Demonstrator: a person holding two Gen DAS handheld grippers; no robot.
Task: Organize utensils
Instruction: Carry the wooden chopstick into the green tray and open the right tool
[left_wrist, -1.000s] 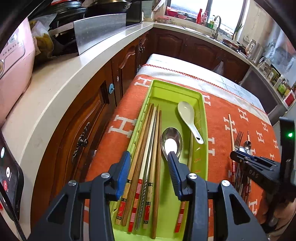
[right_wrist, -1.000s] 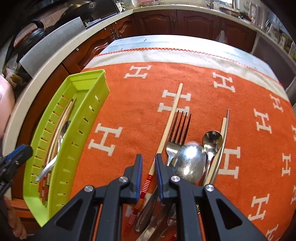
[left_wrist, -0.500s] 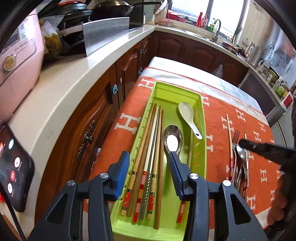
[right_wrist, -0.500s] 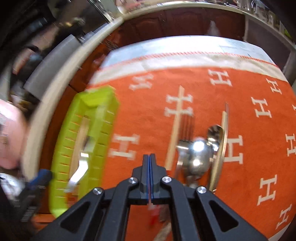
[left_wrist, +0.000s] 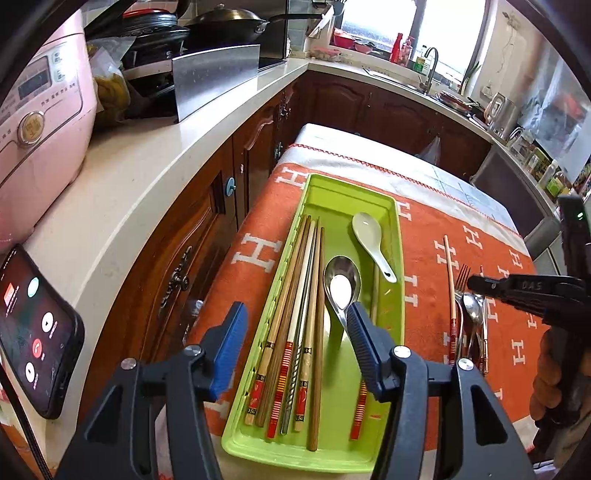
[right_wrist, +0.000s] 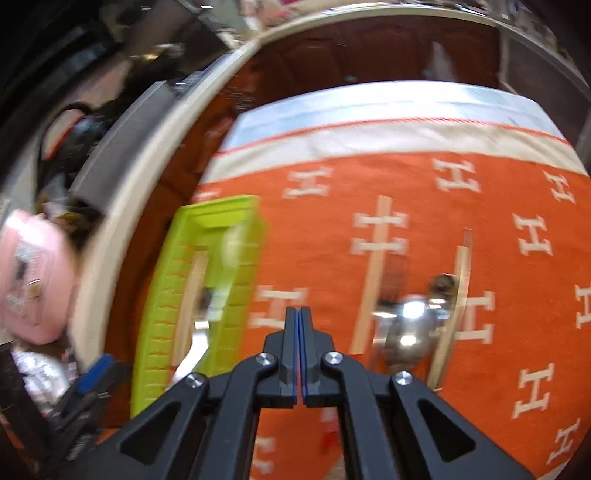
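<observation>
left gripper (left_wrist: 295, 328) over green tray (left_wrist: 398, 258), jaws been spreading, nothing pinched; right gripper (right_wrist: 299, 325) clamped together empty, right of tray.

One green tray (left_wrist: 397, 236) is counted. Two spoons are seen in it, a metal spoon (left_wrist: 341, 288) and a white spoon (left_wrist: 369, 232), plus roughly seven chopsticks (left_wrist: 295, 295). On the cloth (left_wrist: 424, 236), one fork (left_wrist: 460, 277) and two loose chopsticks (right_wrist: 373, 273) are made out. The piled spoons (left_wrist: 472, 314) can't be counted.
</observation>
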